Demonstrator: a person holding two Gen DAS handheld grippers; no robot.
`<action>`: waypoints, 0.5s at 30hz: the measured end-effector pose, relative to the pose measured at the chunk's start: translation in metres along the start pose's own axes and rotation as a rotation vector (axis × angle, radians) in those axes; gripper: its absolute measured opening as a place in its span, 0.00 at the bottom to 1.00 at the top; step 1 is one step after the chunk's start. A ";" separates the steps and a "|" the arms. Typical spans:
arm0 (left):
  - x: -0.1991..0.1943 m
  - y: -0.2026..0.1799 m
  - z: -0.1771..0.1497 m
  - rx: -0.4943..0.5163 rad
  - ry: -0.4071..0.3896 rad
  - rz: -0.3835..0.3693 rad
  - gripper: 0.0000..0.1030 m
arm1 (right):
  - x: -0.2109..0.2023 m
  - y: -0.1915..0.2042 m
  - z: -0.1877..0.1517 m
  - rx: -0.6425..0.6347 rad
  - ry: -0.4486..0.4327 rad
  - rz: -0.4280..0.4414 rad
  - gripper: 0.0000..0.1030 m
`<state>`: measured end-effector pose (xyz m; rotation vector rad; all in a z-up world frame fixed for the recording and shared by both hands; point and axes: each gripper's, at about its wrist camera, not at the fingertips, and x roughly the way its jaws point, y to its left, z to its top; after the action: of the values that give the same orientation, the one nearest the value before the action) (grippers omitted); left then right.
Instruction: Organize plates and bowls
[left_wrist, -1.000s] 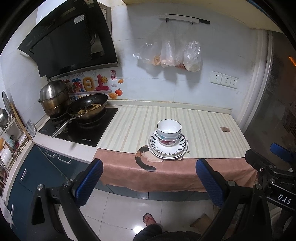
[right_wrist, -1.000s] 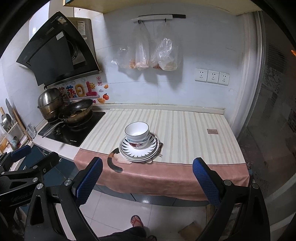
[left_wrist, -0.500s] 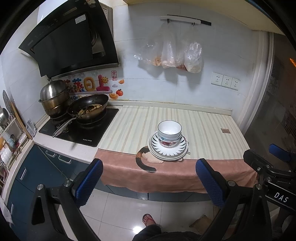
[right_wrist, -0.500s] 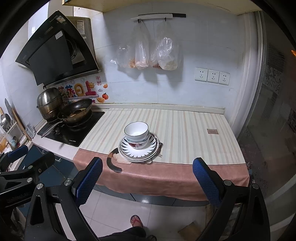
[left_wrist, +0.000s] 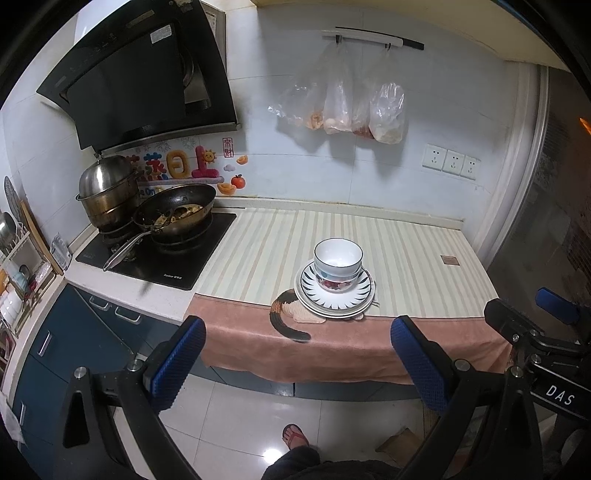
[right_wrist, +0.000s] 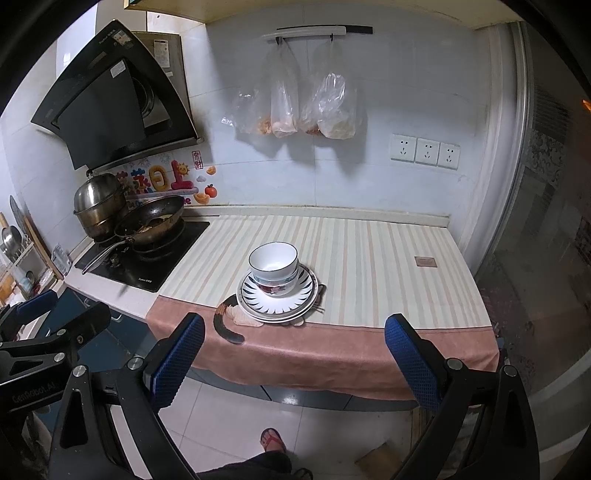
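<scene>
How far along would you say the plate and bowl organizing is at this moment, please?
Done, by the look of it: the bowls sit nested on the stacked plates near the front edge of the striped counter. In hand: nothing; the left gripper and right gripper hang back from the counter, jaws wide and empty. Left: possibly moving the stack elsewhere, which the views cannot settle.

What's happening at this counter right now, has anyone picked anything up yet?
Nothing is picked up yet. A person holds the left gripper and the right gripper back from the counter, over the floor, both open and empty. On the striped mat sits one pile: a white bowl nested in a patterned bowl, on stacked plates. A pan with food sits on the stove to the left. The dishes look untouched.
</scene>
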<state>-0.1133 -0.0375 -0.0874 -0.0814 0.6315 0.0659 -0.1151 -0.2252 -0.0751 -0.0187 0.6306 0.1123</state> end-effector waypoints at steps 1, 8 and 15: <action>0.000 0.000 0.000 0.000 -0.001 0.002 1.00 | 0.000 -0.001 0.000 0.000 0.000 0.001 0.97; 0.000 -0.003 0.000 -0.003 0.000 0.004 1.00 | 0.000 0.001 0.000 -0.001 -0.002 -0.002 0.97; 0.000 -0.002 0.000 -0.004 0.001 0.004 1.00 | 0.003 -0.003 0.002 -0.006 -0.003 -0.003 0.97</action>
<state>-0.1132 -0.0397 -0.0876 -0.0841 0.6324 0.0711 -0.1109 -0.2275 -0.0753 -0.0248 0.6270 0.1114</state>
